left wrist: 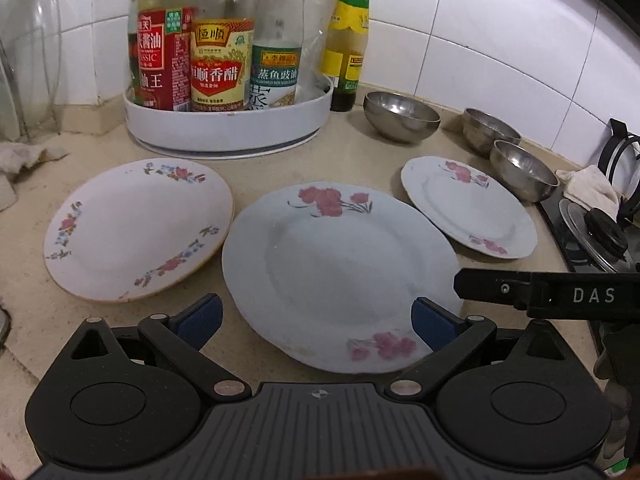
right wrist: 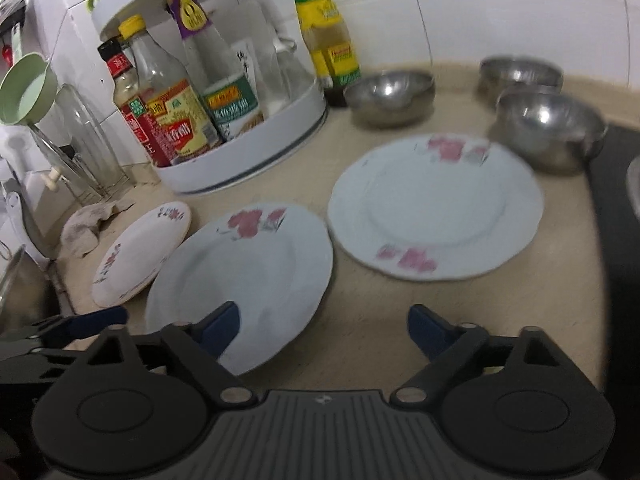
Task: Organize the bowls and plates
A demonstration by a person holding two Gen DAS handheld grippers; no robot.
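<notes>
Meanwhile both grippers, left (left wrist: 316,318) and right (right wrist: 324,326), hung wide open and empty above the middle plate (left wrist: 340,264).

Glossy glazed plates (left wrist: 340,276) and shiny steel bowls (left wrist: 402,116) sit on a matt speckled stone counter (left wrist: 360,152).

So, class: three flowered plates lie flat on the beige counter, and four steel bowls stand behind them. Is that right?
Not quite: there are three round steel bowls, not four, as the left wrist view shows. The three flowered plates do lie flat on the beige counter.
</notes>
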